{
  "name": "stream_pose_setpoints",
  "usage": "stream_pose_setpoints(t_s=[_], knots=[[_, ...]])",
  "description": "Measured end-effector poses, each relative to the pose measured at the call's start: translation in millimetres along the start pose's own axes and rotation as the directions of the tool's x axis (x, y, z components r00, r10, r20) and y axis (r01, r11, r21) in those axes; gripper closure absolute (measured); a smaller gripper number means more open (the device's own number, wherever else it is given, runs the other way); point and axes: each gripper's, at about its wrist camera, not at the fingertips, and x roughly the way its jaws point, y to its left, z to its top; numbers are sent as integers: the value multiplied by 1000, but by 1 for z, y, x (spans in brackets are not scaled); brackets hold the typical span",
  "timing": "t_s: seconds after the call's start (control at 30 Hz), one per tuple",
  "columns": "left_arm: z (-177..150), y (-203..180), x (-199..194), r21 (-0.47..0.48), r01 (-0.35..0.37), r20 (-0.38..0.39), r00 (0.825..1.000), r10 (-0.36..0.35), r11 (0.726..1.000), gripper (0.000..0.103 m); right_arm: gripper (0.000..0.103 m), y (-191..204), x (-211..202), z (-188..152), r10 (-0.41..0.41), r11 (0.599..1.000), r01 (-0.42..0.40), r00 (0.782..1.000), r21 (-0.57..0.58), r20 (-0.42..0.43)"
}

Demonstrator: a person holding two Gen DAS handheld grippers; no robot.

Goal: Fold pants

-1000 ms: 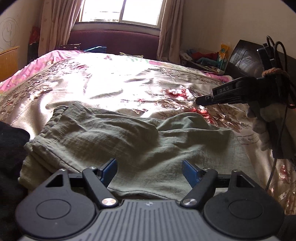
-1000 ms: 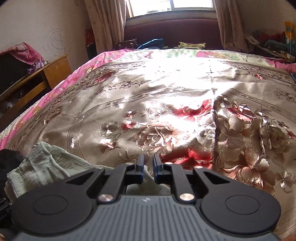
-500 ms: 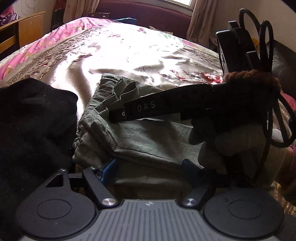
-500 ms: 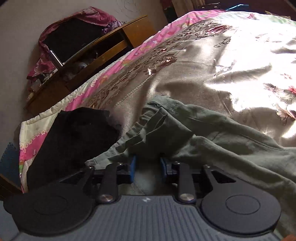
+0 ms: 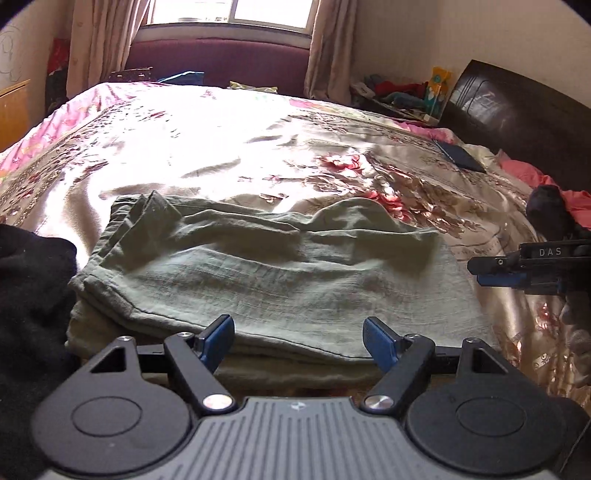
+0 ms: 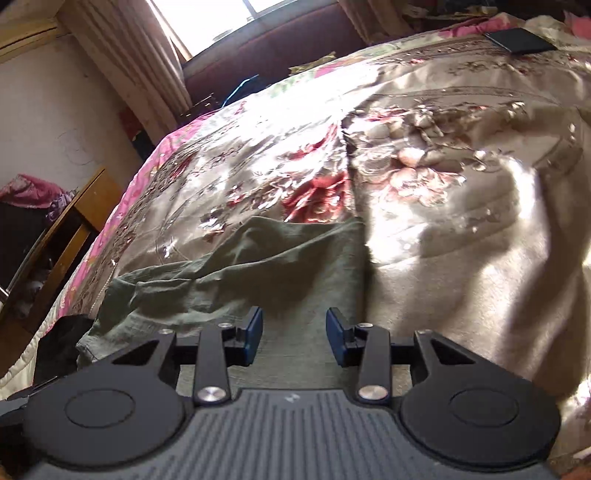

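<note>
The green pants (image 5: pixel 258 280) lie folded in a rough rectangle on the flowered satin bedspread (image 5: pixel 229 147), close to the near edge of the bed. A folded-over layer lies on top, its hem running along the near side, and the far edge is rumpled into a few ridges. At the left end, a black garment (image 5: pixel 29 295) sits just beside the pants.

The left gripper (image 5: pixel 299 336) hangs over the near hem with its 2 blue pads spread wide – nothing is pinched between them, and the cloth lies below and beyond the tips. In the left wrist view, the right gripper (image 5: pixel 480 271) shows at the right edge, pointing in toward the right end of the pants but apart from them, over bare bedspread.

From its own camera the right gripper (image 6: pixel 294 339) is tilted, the whole room leaning in the frame. Its jaws have just been opening and now stand partly apart – pants fabric shows in the gap between the pads, but they do not press on it.

A dark flat phone (image 5: pixel 460 155) rests on the bedspread well beyond the pants, toward the dark headboard (image 5: pixel 517 110). Curtains (image 5: pixel 328 48) frame a bright window (image 5: pixel 273 13) at the far side of the room.
</note>
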Motion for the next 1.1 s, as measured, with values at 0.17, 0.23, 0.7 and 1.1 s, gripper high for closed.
stream_pose_setpoints(t_s=[0.17, 0.23, 0.7, 1.1], knots=[[3, -30, 18, 106, 14, -28, 1000, -11, 994, 14, 63, -46, 18, -11, 99, 982, -96, 995, 160, -13], [4, -39, 24, 143, 10, -39, 999, -5, 990, 14, 63, -52, 32, -13, 161, 967, -153, 987, 202, -19], [0, -82, 64, 261, 76, -124, 991, -44, 962, 14, 101, -72, 39, -3, 162, 958, -154, 987, 244, -15], [-9, -121, 63, 326, 165, -105, 985, -138, 931, 14, 84, -116, -27, -3, 39, 955, -54, 998, 290, 58]])
